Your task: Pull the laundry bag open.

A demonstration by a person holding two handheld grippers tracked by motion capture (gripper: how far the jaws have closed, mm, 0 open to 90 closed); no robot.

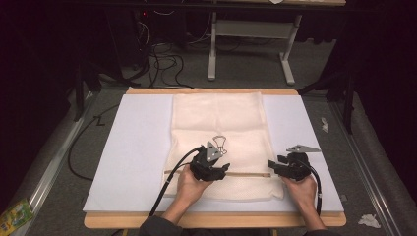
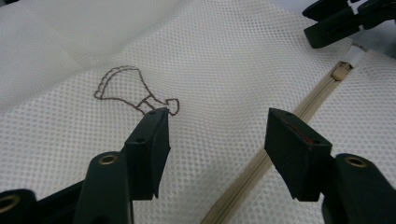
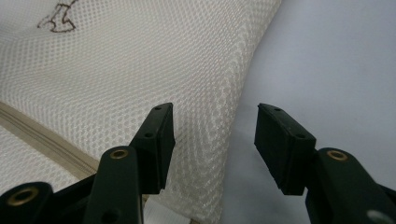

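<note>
left gripper (image 2: 217, 135) wide open, gripping nothing, hovering over mesh bag (image 1: 221, 123) beside its zipper (image 2: 261, 163). right gripper (image 3: 212, 140) also wide open and empty, poised over the bag's right edge. both hands low at near table (image 1: 137, 147) edge. zipper pull (image 2: 343, 70) visible in left gripper view, near the other gripper.

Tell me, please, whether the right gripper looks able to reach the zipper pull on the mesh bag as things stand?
Probably yes: the right gripper is open beside the zipper pull, with nothing between.
</note>
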